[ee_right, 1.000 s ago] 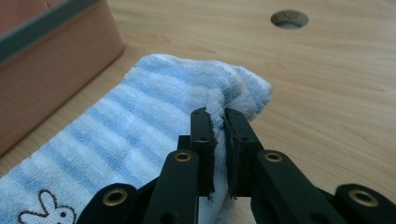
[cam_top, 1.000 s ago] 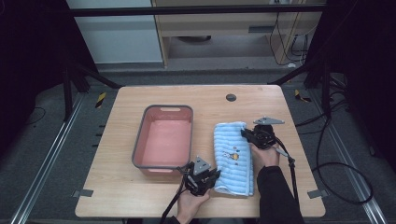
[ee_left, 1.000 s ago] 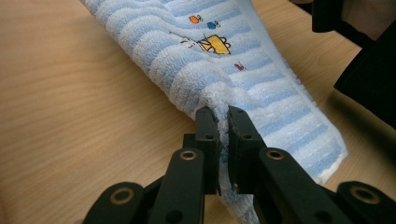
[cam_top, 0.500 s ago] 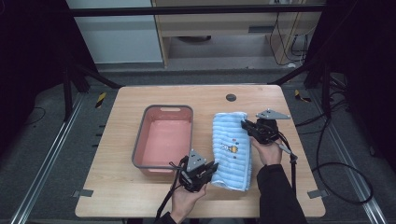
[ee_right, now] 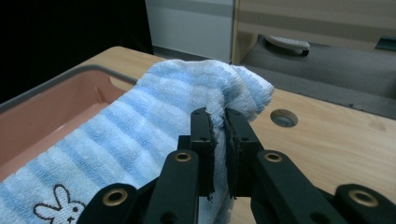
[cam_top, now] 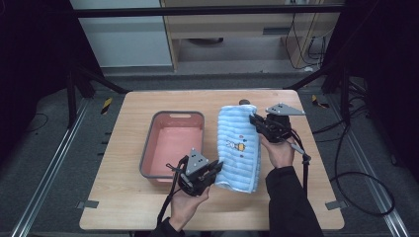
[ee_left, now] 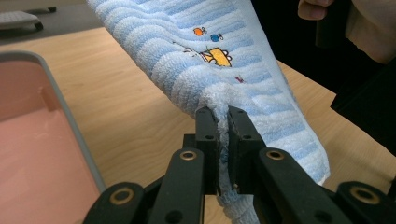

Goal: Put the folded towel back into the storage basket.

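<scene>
1. The pink bin (cam_top: 170,143) sits on the left half of the table (cam_top: 123,207), in the same place as a second ago.
2. The left gripper (cam_top: 210,174) is pinching the towel's near edge; in the left gripper view the jaws are pressed together on a fold of terry cloth. It has risen off the table since a second ago.
3. The towel (cam_top: 239,145), blue-striped with small cartoon prints, lay flat a second ago. Now it hangs stretched between the two grippers, just right of the bin; the near corner may still brush the table, though the high view is too coarse to be sure.
4. The right gripper (cam_top: 258,121) is pinching the far edge, its jaws closed on a bunched corner, and has lifted too.
5. With both ends gripped and raised, the lift looks done; carrying the towel left over the bin is likely next.
</scene>
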Available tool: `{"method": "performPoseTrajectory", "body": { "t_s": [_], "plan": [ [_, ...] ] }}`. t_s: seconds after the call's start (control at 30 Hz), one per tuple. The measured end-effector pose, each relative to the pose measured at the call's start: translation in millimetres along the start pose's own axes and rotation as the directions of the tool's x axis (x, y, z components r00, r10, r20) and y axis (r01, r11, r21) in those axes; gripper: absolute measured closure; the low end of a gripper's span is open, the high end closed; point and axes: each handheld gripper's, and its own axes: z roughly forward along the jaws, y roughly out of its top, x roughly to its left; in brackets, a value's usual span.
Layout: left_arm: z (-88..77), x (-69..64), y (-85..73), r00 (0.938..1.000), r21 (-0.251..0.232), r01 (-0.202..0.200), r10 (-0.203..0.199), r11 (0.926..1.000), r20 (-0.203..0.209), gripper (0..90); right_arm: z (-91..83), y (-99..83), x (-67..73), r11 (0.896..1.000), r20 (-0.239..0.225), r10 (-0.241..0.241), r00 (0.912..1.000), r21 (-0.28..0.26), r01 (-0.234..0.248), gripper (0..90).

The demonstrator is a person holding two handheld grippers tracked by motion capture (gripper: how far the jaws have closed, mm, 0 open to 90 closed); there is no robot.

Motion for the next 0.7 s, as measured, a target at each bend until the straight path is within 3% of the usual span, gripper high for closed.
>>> {"method": "performPoseTrajectory", "body": {
  "t_s": [0.23, 0.7],
  "plan": [
    [-14.7, 9.9, 9.2, 0.9998, -0.035, 0.01, -0.01, 0.9993, -0.017, 84.2, 3.1, 23.9, 14.1, 1.0, -0.005, -0.011, 0.9999, -0.024, 0.011, 83.3],
    [-41.9, 34.8, 23.0, 0.9984, -0.076, 0.017, -0.021, 0.997, -0.052, 84.2, 17.6, 52.3, 40.8, 0.999, -0.032, -0.038, 0.9988, -0.04, 0.036, 83.3]
  ]
}}
